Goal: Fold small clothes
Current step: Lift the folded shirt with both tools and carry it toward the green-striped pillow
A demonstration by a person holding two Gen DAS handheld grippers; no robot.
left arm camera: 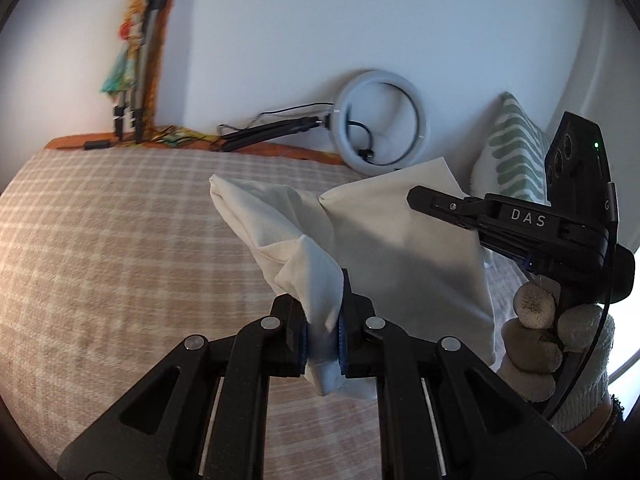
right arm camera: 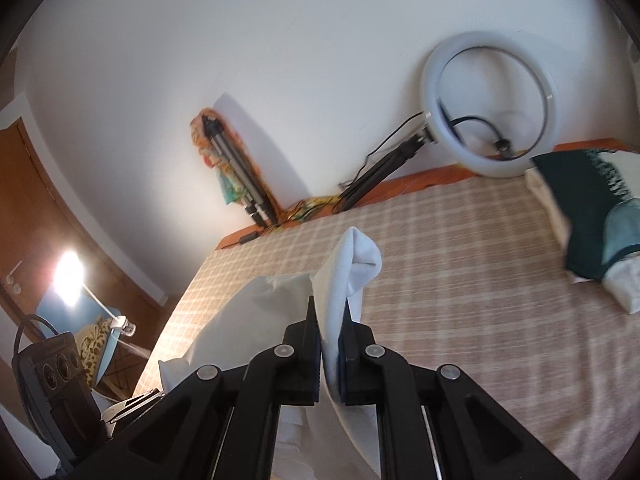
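Note:
A white cloth garment [left arm camera: 384, 240] hangs lifted above the checked beige bed cover [left arm camera: 120, 264]. My left gripper [left arm camera: 322, 336] is shut on one bunched edge of it. My right gripper [right arm camera: 330, 344] is shut on another edge of the same white garment [right arm camera: 344, 280], which folds over above its fingers. The right gripper's body also shows in the left wrist view [left arm camera: 520, 224], held by a gloved hand [left arm camera: 552, 332] at the right, with its fingertips behind the cloth.
A white ring light [left arm camera: 380, 132] on a black stand leans on the wall at the bed's far side. A folded tripod [left arm camera: 140, 68] stands by the wall. A patterned pillow [left arm camera: 516, 152] and folded dark green and white clothes [right arm camera: 592, 216] lie at the right.

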